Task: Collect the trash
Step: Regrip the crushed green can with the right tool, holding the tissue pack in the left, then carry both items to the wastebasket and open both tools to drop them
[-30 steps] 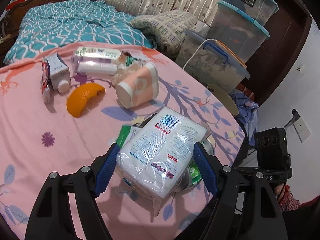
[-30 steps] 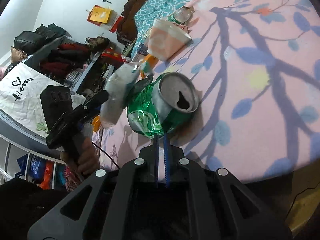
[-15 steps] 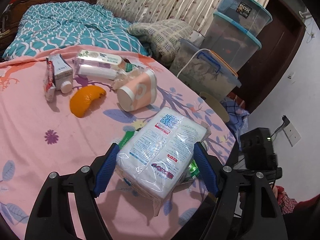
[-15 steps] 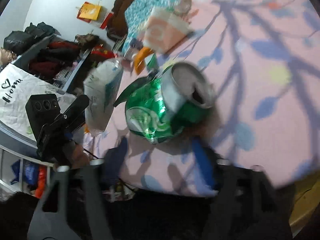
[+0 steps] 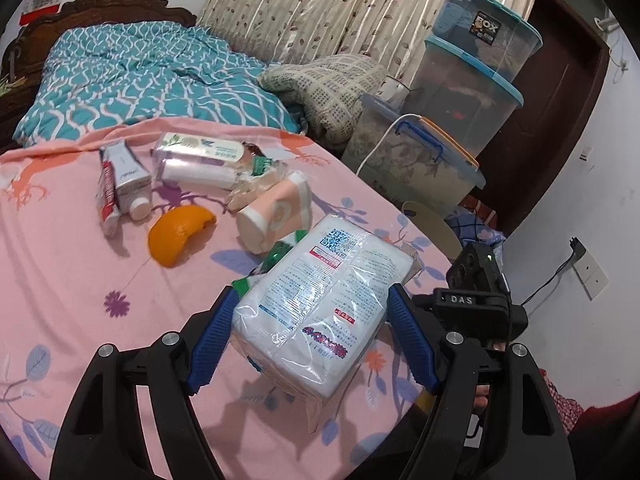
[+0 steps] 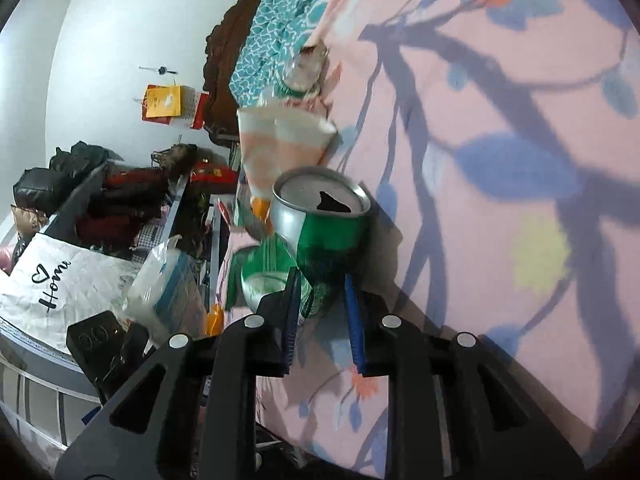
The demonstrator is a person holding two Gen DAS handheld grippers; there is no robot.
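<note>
Left gripper (image 5: 310, 338) clamps the white tissue pack (image 5: 324, 304), lifted clear of the pink surface (image 5: 80, 264) for carrying off. Right gripper (image 6: 322, 320), jaws narrowed, pinches the green can (image 6: 324, 232) low by its crumpled body, mouth outward.

A: What do the tools look like?

B: The left gripper (image 5: 310, 340) is a matte black frame with triangular cut-outs, silver round screws at the joints and ribbed blue pads (image 5: 210, 346) lining its fingers. The right gripper (image 6: 322, 322) has the same build: black arms, silver screws, narrow blue pads (image 6: 354, 322).

A: Any markings?

B: At the right of the left wrist view, a black camera block (image 5: 476, 280) carries a small green light, with white letters "DAS" on the mount below it.
</note>
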